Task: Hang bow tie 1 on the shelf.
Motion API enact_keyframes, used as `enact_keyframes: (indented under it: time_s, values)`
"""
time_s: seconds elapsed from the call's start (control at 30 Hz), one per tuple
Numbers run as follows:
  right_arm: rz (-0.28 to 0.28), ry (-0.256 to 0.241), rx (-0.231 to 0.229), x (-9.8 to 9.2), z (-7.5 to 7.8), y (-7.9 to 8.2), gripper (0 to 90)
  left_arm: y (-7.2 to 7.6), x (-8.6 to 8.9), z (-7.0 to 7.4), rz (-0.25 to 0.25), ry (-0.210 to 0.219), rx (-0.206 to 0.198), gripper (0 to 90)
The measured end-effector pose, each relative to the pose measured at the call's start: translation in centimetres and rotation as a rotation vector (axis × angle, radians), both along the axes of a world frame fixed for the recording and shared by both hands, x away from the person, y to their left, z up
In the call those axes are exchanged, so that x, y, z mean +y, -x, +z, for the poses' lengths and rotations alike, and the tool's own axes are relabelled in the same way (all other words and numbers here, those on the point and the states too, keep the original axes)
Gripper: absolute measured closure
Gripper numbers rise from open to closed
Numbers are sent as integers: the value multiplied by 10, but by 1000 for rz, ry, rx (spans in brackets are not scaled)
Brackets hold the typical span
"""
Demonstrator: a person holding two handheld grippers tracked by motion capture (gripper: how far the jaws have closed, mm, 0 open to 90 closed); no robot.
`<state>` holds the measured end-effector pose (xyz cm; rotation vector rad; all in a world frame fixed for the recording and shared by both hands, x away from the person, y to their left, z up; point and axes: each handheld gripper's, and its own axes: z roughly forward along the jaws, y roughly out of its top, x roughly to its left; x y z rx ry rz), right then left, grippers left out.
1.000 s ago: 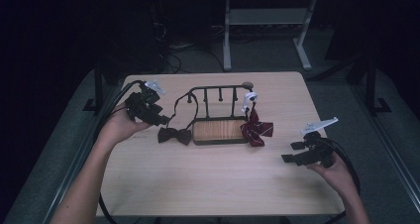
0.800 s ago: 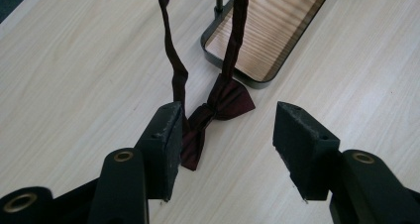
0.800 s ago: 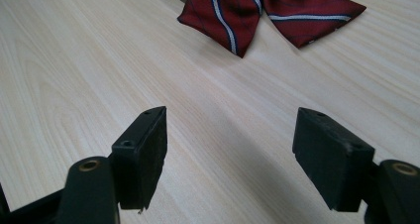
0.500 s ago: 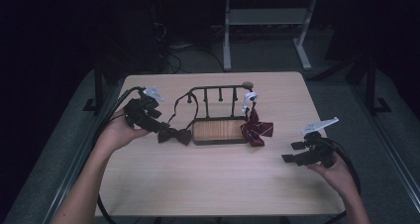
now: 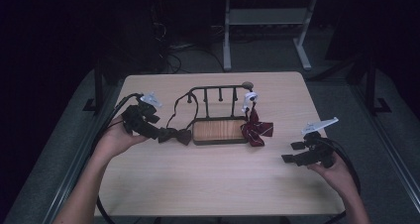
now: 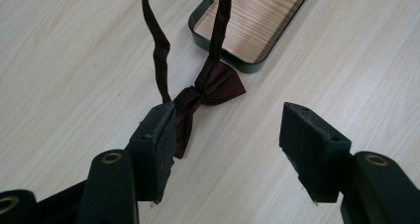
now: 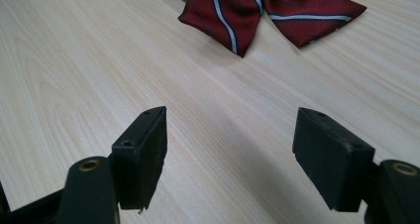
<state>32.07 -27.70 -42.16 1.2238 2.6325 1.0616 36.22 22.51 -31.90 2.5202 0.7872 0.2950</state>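
Left hand-held gripper (image 6: 228, 135) wide open – dark bow tie (image 6: 200, 102) touching one jaw; right hand-held gripper (image 7: 230, 144) open, empty.

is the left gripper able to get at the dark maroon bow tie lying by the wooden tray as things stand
Probably yes. The left gripper has its jaws open right at the dark maroon bow tie, one wing lying against the inner face of one jaw. Bare table lies around it; only the tie's strap rises nearby, beside the wooden tray.
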Motion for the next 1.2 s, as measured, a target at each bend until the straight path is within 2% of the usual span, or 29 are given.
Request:
enact_keyframes:
  time_s: [0.2,1.2]
  values:
    - [-1,-1,1,0,0,0,293,4,1,-4,-2,5,-6,387]
    - [3,2,1,0,-2,0,294,21,10,-44,0,31,10,369]
